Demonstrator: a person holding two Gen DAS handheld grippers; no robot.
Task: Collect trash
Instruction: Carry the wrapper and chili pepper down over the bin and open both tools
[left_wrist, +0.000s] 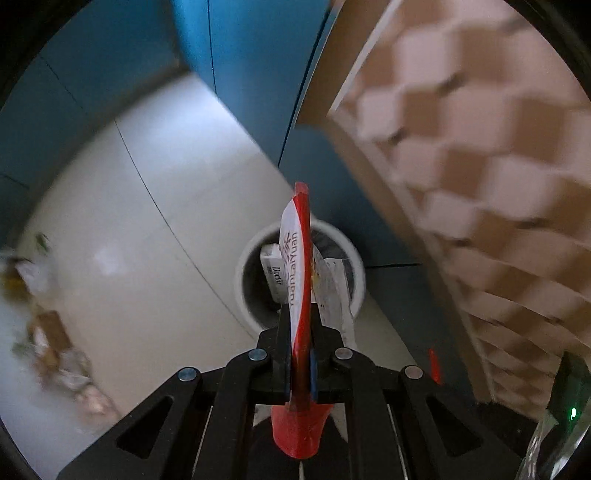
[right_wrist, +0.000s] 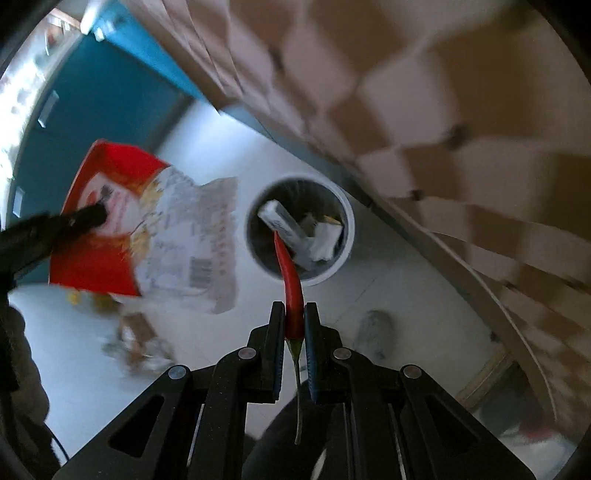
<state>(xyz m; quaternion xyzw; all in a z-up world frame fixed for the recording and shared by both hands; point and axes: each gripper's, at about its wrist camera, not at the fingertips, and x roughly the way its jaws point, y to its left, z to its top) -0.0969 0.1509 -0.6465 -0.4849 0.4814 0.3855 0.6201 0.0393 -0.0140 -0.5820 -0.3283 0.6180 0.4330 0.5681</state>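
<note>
My left gripper (left_wrist: 299, 314) is shut on a red and white snack wrapper (left_wrist: 295, 258), held edge-on above a round white trash bin (left_wrist: 243, 266) that holds a white box and papers. My right gripper (right_wrist: 294, 306) is shut on a red chili pepper (right_wrist: 290, 280), whose tip points at the same bin (right_wrist: 343, 254). In the right wrist view the left gripper (right_wrist: 92, 216) shows at the left, holding the wrapper (right_wrist: 147, 229) left of the bin.
Loose trash (left_wrist: 55, 343) lies on the pale floor at the left, also seen in the right wrist view (right_wrist: 136, 343). A teal cabinet (left_wrist: 240, 55) stands behind the bin. A brown and pink checkered surface (left_wrist: 480, 166) rises at the right.
</note>
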